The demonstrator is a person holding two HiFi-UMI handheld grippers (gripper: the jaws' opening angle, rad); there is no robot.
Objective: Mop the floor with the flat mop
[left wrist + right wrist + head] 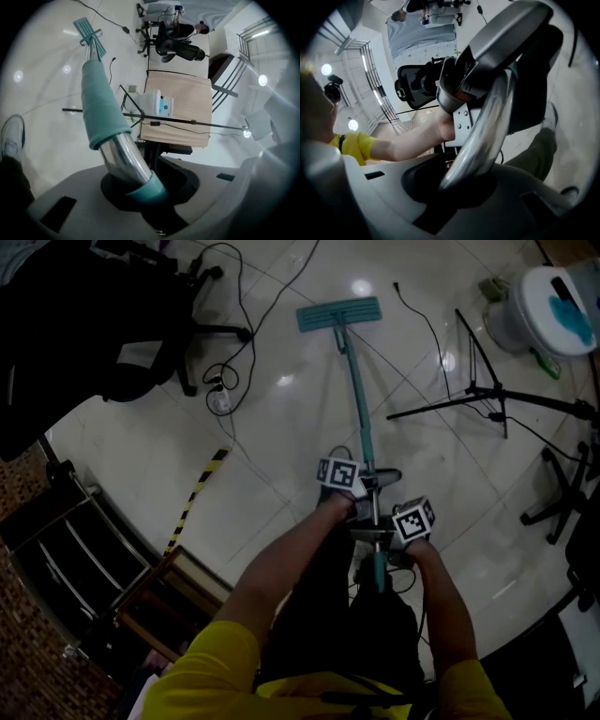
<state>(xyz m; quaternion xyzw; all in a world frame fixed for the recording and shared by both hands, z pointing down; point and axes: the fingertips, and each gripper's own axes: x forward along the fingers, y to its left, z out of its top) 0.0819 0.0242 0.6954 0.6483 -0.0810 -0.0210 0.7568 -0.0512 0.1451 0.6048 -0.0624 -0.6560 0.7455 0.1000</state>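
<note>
Left tool [137, 186] and right tool [458, 183] clamp flat mop [358, 395].

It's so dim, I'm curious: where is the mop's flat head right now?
Head view, top centre: the mop head lies on the floor between the black office chair at left and the white tub at right.

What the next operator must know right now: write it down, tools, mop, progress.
The left tool is shut on the teal-sleeved metal mop handle; the right tool is shut on it nearer the top end.
The teal flat mop head lies on the glossy white tiled floor ahead.
Mopped area: cannot tell.
Left: mop, avoiding the black cables and black tripod stand.
</note>
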